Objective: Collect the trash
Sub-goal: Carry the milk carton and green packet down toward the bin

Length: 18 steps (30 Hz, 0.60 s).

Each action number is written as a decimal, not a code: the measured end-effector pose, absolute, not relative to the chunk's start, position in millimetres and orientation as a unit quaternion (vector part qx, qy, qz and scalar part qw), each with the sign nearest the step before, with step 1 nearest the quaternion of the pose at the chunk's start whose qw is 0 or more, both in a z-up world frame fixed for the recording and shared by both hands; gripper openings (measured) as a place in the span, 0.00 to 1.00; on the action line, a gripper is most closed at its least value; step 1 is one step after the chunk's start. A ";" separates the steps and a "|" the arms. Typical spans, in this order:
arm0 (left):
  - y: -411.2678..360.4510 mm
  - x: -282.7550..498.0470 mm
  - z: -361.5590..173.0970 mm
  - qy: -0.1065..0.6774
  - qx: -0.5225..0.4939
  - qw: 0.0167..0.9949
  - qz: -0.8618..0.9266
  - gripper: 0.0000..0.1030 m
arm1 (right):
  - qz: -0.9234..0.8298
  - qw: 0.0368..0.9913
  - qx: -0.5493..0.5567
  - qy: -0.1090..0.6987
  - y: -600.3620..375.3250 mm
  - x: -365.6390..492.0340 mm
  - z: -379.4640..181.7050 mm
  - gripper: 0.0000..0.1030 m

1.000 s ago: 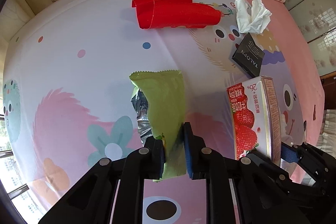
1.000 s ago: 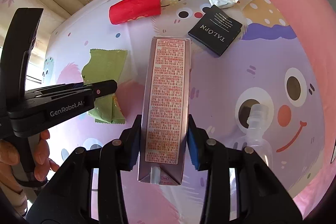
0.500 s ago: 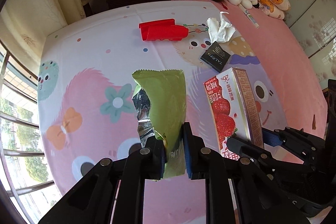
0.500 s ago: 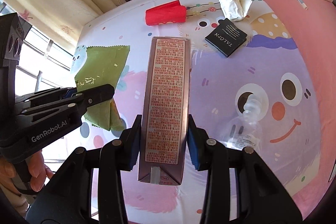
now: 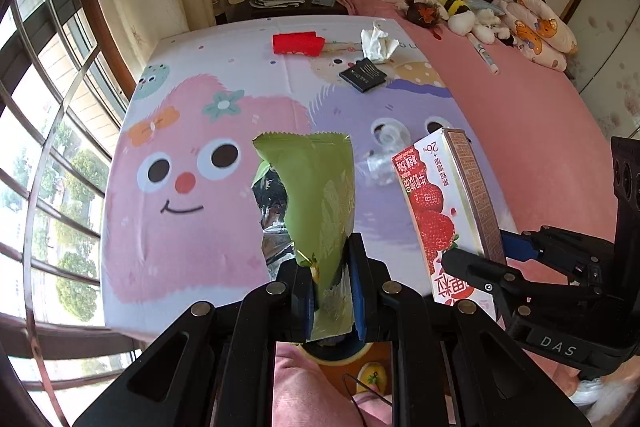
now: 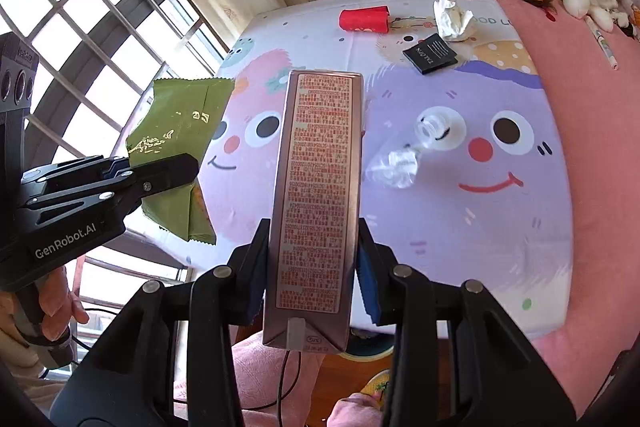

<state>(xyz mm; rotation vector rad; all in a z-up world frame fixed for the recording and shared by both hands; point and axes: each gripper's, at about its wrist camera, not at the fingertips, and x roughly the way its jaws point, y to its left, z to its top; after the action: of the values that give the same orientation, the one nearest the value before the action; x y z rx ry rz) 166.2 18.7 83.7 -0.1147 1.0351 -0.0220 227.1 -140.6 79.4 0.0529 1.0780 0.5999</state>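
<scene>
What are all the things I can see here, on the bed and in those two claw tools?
green wrapper: one, held in left gripper
strawberry carton: one, red-brown, held in right gripper
clear bottle: one, crushed, mid bed
black box: one, far side
white tissue: one, crumpled, beside the box
red packet: one, far side
plush toys: several, by the pillow
left gripper: black, shut
right gripper: black, clamped
hand: one, on the left handle

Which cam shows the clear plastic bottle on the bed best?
Right wrist: the clear plastic bottle lies in open view on the bedsheet, right of the held carton. In the left wrist view the bottle is smaller and partly hidden behind the carton.
</scene>
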 end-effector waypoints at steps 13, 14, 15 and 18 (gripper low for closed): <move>-64.7 72.2 26.9 0.560 -0.011 0.828 -0.035 0.14 | 0.302 0.777 0.036 0.551 -224.9 112.1 35.2 0.34; -65.9 70.1 17.5 0.566 -0.012 0.823 -0.039 0.14 | 0.301 0.773 0.037 0.558 -227.3 106.2 27.3 0.34; -66.5 67.7 7.9 0.572 -0.012 0.819 -0.042 0.14 | 0.300 0.769 0.037 0.564 -225.7 103.2 19.1 0.34; -69.2 57.5 -25.1 0.587 -0.013 0.807 -0.053 0.14 | 0.295 0.755 0.038 0.585 -223.2 90.0 -11.3 0.34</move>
<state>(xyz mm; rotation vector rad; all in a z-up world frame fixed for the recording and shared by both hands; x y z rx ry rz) 57.5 -69.2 -25.1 -0.0274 1.2567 -0.1139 90.0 -223.2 -11.3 0.0829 1.2752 0.6427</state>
